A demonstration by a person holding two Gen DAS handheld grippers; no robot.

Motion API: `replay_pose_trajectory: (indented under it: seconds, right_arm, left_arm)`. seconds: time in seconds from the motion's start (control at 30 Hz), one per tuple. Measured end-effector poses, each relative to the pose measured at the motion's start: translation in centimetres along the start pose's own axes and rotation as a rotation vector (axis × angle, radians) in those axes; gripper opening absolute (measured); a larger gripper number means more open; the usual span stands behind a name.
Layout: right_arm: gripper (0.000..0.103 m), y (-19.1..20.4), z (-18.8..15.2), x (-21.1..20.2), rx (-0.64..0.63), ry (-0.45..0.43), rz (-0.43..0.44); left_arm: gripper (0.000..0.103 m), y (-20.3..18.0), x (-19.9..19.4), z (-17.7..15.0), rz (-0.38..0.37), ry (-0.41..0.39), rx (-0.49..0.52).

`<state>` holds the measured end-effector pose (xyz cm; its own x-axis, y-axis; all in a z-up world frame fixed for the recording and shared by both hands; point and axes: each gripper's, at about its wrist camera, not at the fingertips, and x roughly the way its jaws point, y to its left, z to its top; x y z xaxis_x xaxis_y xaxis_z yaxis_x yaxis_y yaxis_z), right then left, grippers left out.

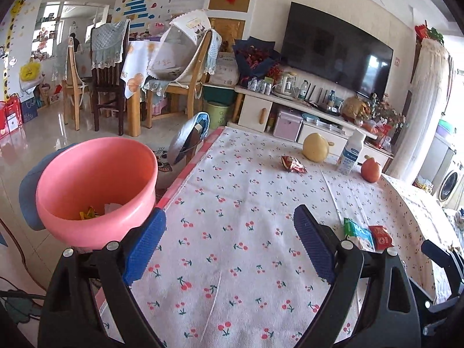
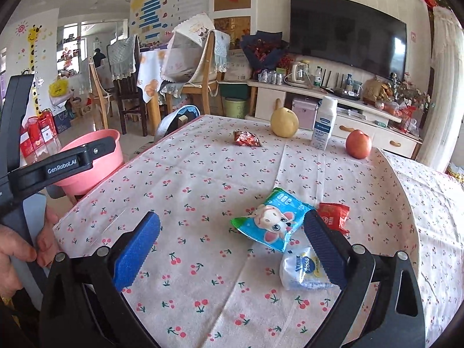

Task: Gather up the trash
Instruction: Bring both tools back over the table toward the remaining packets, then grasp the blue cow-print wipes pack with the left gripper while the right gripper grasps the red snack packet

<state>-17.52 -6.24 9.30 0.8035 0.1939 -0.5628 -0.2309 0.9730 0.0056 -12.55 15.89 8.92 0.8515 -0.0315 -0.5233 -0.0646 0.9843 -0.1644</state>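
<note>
Right gripper (image 2: 232,249) wide, empty; blue wrapper (image 2: 271,221) lies just ahead, w/ long axis running diagonally. Left gripper (image 1: 229,243) also wide, farther off, nr pink bin (image 1: 95,191).

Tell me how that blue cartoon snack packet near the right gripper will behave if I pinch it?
The blue snack packet looks like thin glossy film, so probably light, floppy and a bit slippery. It lies flat on the tablecloth, so the pads may slide it before catching. It seems puffed, likely crumpling under the pinch.
</note>
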Motion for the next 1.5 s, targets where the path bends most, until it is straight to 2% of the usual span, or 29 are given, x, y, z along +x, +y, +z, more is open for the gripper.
replay_pose_trajectory:
  seconds: [0.2,0.37,0.5,0.77,0.93,1.13,1.27,1.4,1.5]
  right_arm:
    - [0.098,-2.3,-0.9,-0.8,0.031,0.007,-0.001]
    - [0.098,-4.5,-1.4,-1.0,0.059,0.030,-0.037]
    - [0.098,-7.1,-1.6,-1.4,0.114,0.042,-0.058]
    - [0.098,-12.8,-1.9,-0.8,0.267,0.093,-0.061]
    - [0.098,-15.2,-1.9,0.1,0.327,0.124,-0.062]
    - [0.098,-17.0,-1.7,2.0,0.382,0.163,-0.041]
    - [0.098,-17.3,-1.5,3.1,0.390,0.194,-0.028]
    - [0.098,-17.2,-1.4,3.7,0.382,0.214,-0.011]
    - [0.098,-16.9,-1.3,4.1,0.361,0.222,-0.004]
  left_arm:
    - [0.090,-1.4,-0.9,-1.0,-0.005,0.043,0.022]
    - [0.090,-3.2,-1.7,-1.8,-0.033,0.064,0.060]
    - [0.090,-5.5,-2.6,-2.5,-0.078,0.063,0.116]
    - [0.090,-10.9,-2.1,-4.2,-0.175,0.112,0.267]
    - [0.090,-13.6,0.0,-4.7,-0.214,0.174,0.322]
    - [0.090,-17.2,3.3,-5.1,-0.222,0.244,0.405]
    - [0.090,-19.5,6.3,-5.4,-0.199,0.295,0.460]
    - [0.090,-20.8,8.8,-5.7,-0.183,0.340,0.470]
    - [0.086,-21.6,10.4,-6.2,-0.165,0.368,0.491]
